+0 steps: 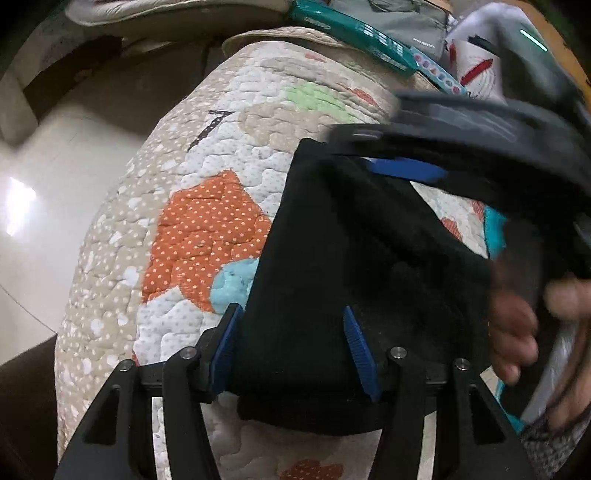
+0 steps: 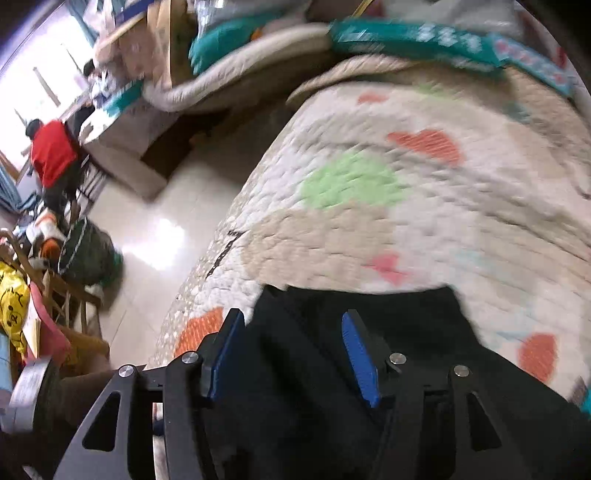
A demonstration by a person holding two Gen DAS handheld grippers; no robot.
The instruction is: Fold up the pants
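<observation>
Black pants [image 1: 354,266] near the quilt [image 1: 207,229] edge, bare floor [image 1: 55,206] beyond; left gripper [image 1: 291,350] and right gripper [image 2: 291,354] both parted over cloth, gripping nothing.

**A quilted bed in a cluttered, bright room**

You are over a patchwork quilt [image 2: 424,192] in beige, white, orange and green. Along its far edge lies a teal box [image 1: 354,33]. Beside the bed, glossy pale floor tiles [image 2: 159,229] mirror the light. A bright window [image 2: 33,74] fills the far left corner, with cardboard boxes [image 2: 147,33] nearby.
</observation>
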